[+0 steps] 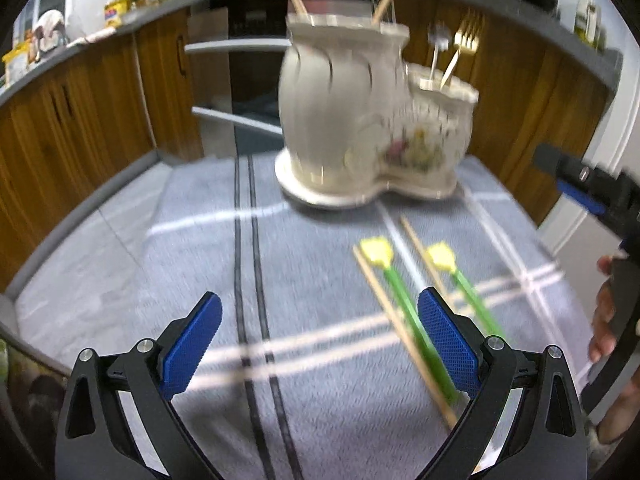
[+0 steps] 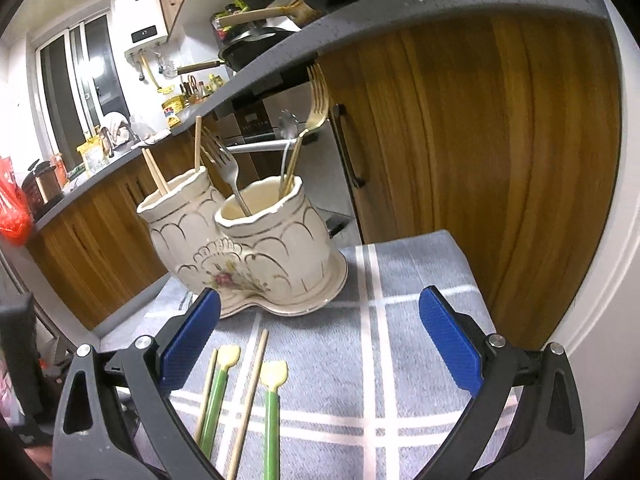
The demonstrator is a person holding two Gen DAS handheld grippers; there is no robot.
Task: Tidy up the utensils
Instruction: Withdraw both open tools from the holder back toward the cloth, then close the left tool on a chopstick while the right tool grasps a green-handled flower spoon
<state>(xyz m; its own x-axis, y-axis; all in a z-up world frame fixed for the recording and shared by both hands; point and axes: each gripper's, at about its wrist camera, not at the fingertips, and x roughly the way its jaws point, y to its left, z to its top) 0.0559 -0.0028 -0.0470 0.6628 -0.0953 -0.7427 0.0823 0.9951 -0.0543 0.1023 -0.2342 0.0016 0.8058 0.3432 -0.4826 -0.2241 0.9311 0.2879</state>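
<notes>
Utensils lie loose on the grey checked cloth (image 2: 400, 320): two green-handled spoons (image 2: 272, 408) and two wooden chopsticks (image 2: 250, 396), side by side, near the cream ceramic holder (image 2: 256, 256). The holder's two cups hold chopsticks, a silver fork (image 2: 226, 164) and a gold fork (image 2: 318, 100). The left tool (image 1: 320, 344) and right tool (image 2: 320, 340) are both released, jaws spread wide, grasping nothing.
</notes>
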